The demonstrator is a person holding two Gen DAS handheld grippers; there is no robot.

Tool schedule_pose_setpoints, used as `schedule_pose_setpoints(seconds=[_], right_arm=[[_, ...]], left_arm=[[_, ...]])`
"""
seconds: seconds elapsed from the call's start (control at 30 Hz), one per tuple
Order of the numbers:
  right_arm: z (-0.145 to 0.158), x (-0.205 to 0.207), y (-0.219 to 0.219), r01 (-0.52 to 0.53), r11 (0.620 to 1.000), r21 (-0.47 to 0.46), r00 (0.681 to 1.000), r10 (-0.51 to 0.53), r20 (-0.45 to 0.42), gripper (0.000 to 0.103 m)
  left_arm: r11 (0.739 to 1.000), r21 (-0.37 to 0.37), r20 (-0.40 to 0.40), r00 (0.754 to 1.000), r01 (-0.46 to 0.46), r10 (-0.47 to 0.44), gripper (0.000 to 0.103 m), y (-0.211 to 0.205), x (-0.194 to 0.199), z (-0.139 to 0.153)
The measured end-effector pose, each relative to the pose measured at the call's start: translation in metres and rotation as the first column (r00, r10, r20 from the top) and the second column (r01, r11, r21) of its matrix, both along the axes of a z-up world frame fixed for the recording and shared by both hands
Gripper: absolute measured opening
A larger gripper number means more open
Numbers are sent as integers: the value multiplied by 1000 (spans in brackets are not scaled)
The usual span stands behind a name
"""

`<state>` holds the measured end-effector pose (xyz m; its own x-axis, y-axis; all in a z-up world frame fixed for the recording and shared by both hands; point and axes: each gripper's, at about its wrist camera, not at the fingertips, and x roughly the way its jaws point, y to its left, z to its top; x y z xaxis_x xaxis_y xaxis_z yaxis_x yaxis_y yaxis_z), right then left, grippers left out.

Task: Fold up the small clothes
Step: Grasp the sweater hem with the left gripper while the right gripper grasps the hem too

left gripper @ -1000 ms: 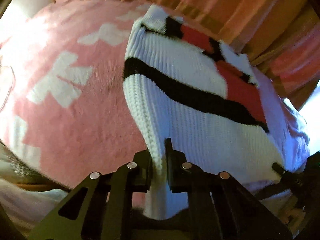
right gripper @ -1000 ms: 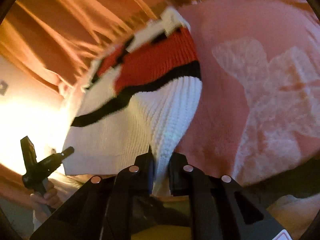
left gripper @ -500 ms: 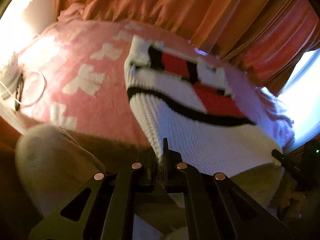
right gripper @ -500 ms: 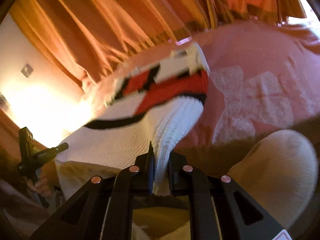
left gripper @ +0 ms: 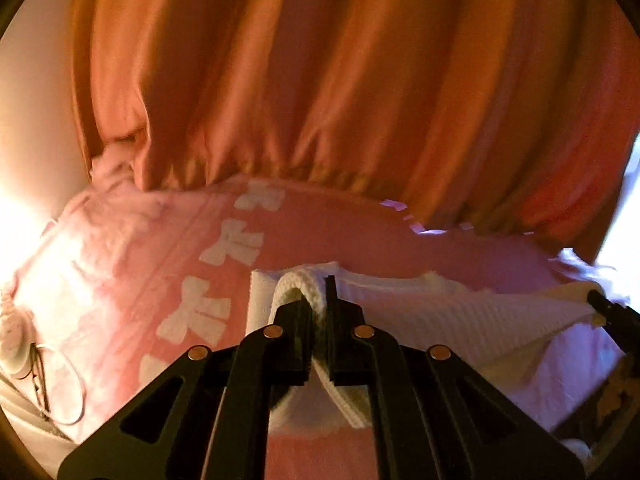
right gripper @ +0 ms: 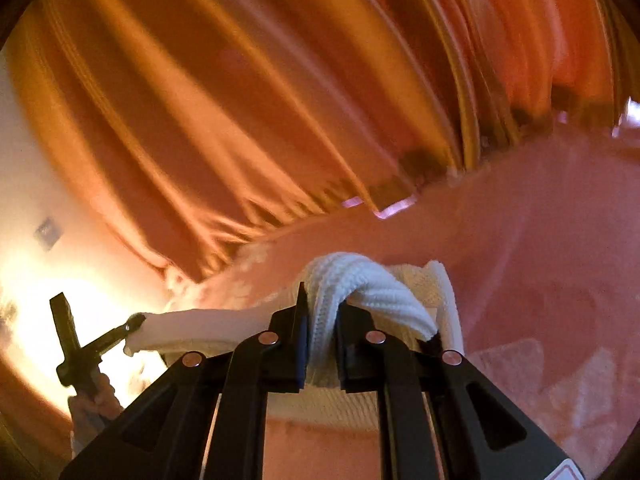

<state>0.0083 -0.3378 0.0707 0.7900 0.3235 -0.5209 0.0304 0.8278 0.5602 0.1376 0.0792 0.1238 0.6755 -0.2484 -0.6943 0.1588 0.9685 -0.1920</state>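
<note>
A white knit sweater [left gripper: 440, 312] hangs stretched between both grippers above the pink blanket [left gripper: 120, 280]; only its white side shows. My left gripper [left gripper: 318, 300] is shut on one rolled corner of the knit. The sweater's far corner runs to the right gripper's tip [left gripper: 600, 304] at the right edge. In the right wrist view my right gripper [right gripper: 322, 312] is shut on the bunched sweater [right gripper: 360, 284]. From there the taut edge leads left to the left gripper [right gripper: 132, 324], held by a hand [right gripper: 92, 400].
Orange curtains [left gripper: 320, 80] hang close behind the bed. The pink blanket carries white bow shapes [left gripper: 232, 242]. A round white object [left gripper: 12, 344] and a thin wire loop [left gripper: 60, 384] lie at the bed's left edge. Bright light glares at the far left [right gripper: 32, 320].
Both grippers have risen and tilted up, lifting the held sweater edge off the blanket. The red and black pattern has gone out of sight and the curtains now fill the views.
</note>
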Motion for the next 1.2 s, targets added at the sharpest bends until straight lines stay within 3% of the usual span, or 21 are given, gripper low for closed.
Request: schedule_pose_setpoints(seconds=[0.13, 0.2, 0.3, 0.37, 0.47, 0.57, 0.63, 0.7, 0.77, 0.87, 0.97, 1.03, 1.07, 1.1, 1.13, 1.2], right_arm=[[-61, 74, -6, 24, 999, 28, 990, -20, -137, 11], [-86, 96, -5, 25, 1000, 16, 985, -22, -172, 12], [-108, 116, -6, 31, 999, 28, 979, -25, -201, 20], [-101, 119, -12, 54, 998, 35, 987, -48, -157, 35], [-75, 109, -24, 86, 995, 51, 995, -83, -58, 56], [-56, 95, -27, 97, 995, 14, 995, -97, -12, 56], [-53, 89, -19, 72, 996, -56, 997, -74, -34, 56], [-60, 85, -4, 26, 987, -160, 995, -40, -86, 56], [-71, 83, 14, -13, 956, -292, 988, -33, -153, 56], [-89, 85, 31, -78, 901, -427, 974, -23, -227, 56], [-105, 90, 30, -102, 891, -443, 960, -29, -279, 57], [-118, 96, 27, -111, 892, -439, 948, -37, -316, 57], [-128, 100, 25, -117, 890, -442, 941, -43, -335, 52], [-135, 104, 24, -137, 891, -433, 933, -31, -359, 39], [-139, 106, 23, -147, 893, -426, 926, -28, -376, 7], [-133, 103, 13, -111, 921, -374, 929, -38, -369, 8]], left_arm=[[996, 73, -110, 992, -58, 66, 4, -14, 64, -63], [995, 77, -186, 979, -69, 83, 4, -16, 88, -98], [994, 82, -231, 969, -70, 87, 8, -14, 105, -127], [991, 70, -226, 966, -111, 124, 12, -8, 112, -131], [984, -26, -241, 957, -173, 162, 20, 11, 123, -127], [975, -42, -261, 944, -218, 200, 22, 23, 125, -124], [973, 20, -187, 955, -230, 230, 36, 22, 118, -111], [979, 66, -79, 977, -193, 198, 62, 18, 103, -92], [985, 115, -23, 991, -132, 135, 63, 9, 88, -82], [983, 181, -38, 999, -10, 18, 68, -11, 71, -89], [954, 296, -116, 993, 44, -9, 68, -31, 76, -118], [946, 321, -172, 985, 51, 5, 59, -34, 84, -135], [947, 318, -212, 977, 46, 23, 42, -32, 88, -146], [948, 316, -239, 970, 39, 39, 30, -30, 93, -153], [947, 321, -244, 968, 27, 55, 27, -28, 94, -155], [943, 334, -229, 970, -2, 83, 22, -21, 98, -155]])
